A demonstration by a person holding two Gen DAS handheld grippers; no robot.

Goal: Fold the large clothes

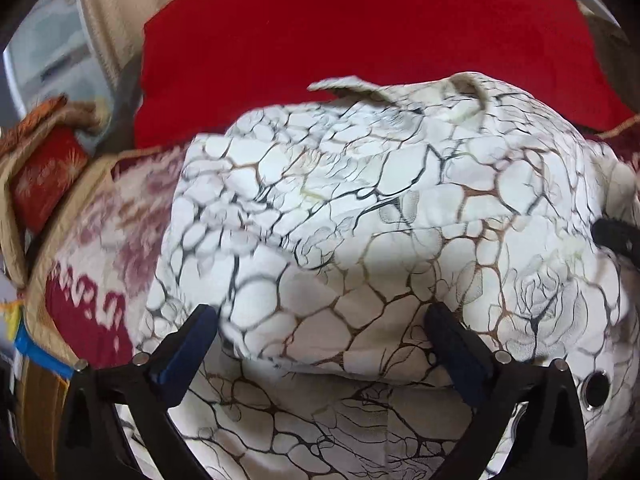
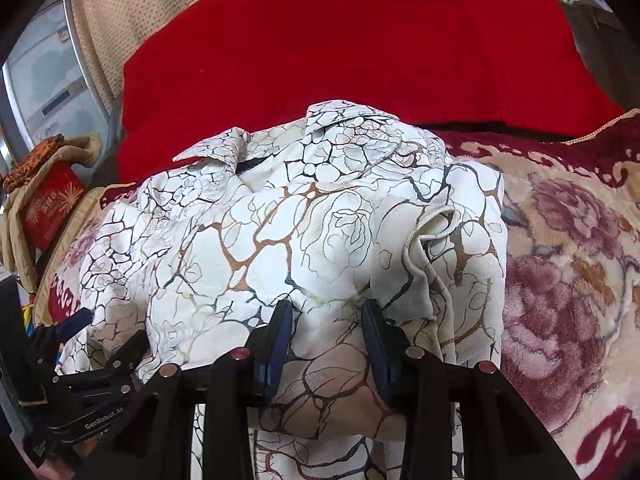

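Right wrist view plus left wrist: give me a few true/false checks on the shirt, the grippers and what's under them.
1. The white patterned shirt lies on a floral blanket. True.
2. The shirt's collar is at the end far from both grippers. True.
3. The left gripper is clamped shut on the cloth. False: its fingers stand wide apart with the fabric lying between them.
4. A blue cushion sits behind the shirt. False: the cushion is red.
5. The right gripper has shirt fabric bulging between its fingers. True; the fingers are narrowly spaced, but whether they pinch the cloth cannot be told.
6. The shirt is plain white. False: it carries dark and brown vein lines and rose outlines.
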